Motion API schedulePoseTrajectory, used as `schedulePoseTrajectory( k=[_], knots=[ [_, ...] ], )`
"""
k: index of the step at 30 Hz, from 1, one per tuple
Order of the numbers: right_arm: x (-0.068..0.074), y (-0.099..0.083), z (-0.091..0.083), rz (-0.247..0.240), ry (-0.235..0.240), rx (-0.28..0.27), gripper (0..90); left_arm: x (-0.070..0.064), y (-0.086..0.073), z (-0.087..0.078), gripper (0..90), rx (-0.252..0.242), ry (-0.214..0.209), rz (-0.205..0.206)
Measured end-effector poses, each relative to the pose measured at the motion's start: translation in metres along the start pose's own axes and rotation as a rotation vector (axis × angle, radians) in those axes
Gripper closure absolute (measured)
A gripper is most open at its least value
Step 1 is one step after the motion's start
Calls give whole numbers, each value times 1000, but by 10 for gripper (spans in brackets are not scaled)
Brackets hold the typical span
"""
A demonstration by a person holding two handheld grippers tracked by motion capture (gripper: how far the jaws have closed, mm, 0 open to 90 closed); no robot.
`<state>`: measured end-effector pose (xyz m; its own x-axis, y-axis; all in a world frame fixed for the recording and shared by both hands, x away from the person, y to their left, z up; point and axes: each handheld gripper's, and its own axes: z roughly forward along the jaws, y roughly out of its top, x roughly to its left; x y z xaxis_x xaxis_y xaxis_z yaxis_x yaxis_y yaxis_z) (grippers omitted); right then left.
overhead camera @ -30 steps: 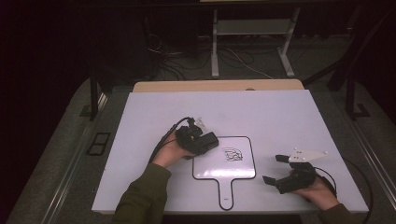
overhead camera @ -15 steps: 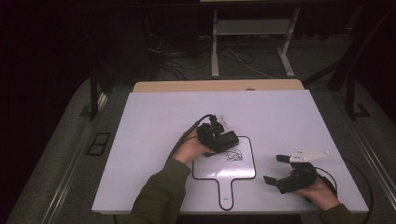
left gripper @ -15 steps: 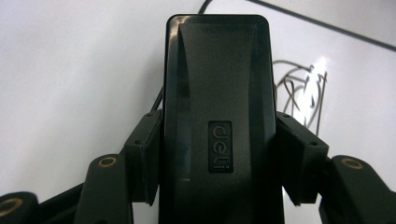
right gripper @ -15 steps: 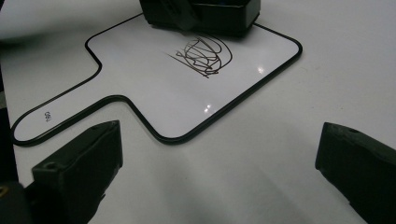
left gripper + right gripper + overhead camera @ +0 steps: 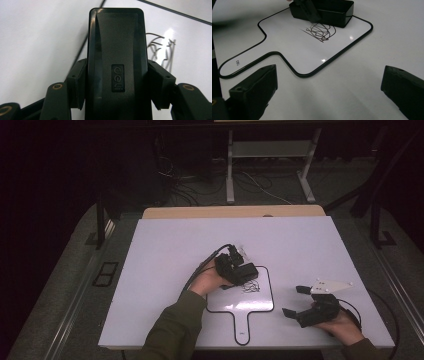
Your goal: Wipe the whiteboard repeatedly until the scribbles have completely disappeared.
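Note:
A small paddle-shaped whiteboard [image 5: 240,304] with a black rim lies on the white table, its handle toward the person. A dark scribble [image 5: 251,287] marks its upper part. My left gripper [image 5: 239,270] is shut on a black eraser [image 5: 246,271], which rests at the board's upper edge, just beside the scribble. In the left gripper view the jaws clamp both sides of the eraser [image 5: 116,62], and the scribble [image 5: 162,52] lies just to its right. My right gripper [image 5: 294,301] stands open to the right of the board. Its view shows the eraser [image 5: 329,11], scribble [image 5: 320,31] and board [image 5: 287,42] ahead.
The white table top [image 5: 165,245] spreads wide around the board, with a tan strip [image 5: 230,212] along its far edge. Beyond it, on the dark floor, stand a metal frame [image 5: 270,150] and loose cables [image 5: 175,175].
My left gripper has carried the eraser to the right, from the table left of the board onto the board's upper edge by the scribble. The right gripper has stayed put.

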<state>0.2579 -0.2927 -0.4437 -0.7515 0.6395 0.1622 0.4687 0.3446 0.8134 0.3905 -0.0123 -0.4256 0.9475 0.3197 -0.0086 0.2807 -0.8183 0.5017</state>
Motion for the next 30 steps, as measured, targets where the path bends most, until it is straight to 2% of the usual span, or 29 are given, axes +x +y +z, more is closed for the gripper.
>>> schedulePoseTrajectory(
  k=[1,3,5,7,10,12,14,16,18,21,26,28,30],
  knots=[
    [0,0,0,0,0,0,0,-2,1,0,389,4,4,25],
    [0,0,0,0,0,0,0,-10,2,1,389,4,3,35],
    [0,0,0,-1,0,0,0,-15,2,0,389,25,-3,65],
    [0,0,0,-2,1,1,0,-20,2,0,389,25,-6,88],
    [0,0,0,-5,1,2,0,-32,2,0,389,18,-29,87],
    [1,0,0,-4,2,4,0,-38,2,0,390,13,-42,103],
    [1,0,0,-3,2,3,0,-42,2,1,390,13,-42,102],
    [1,0,1,-4,2,4,0,-38,3,1,389,10,-51,91],
    [2,0,0,-4,1,4,0,-29,4,1,389,18,-35,93],
    [2,0,0,-5,1,4,0,-17,5,3,390,2,-19,51],
    [0,0,0,-4,1,2,0,5,6,3,390,4,12,9],
    [1,0,0,-3,1,3,0,10,6,3,389,4,15,19],
    [0,0,-1,-4,1,3,0,6,6,3,389,11,20,12]
  ],
)
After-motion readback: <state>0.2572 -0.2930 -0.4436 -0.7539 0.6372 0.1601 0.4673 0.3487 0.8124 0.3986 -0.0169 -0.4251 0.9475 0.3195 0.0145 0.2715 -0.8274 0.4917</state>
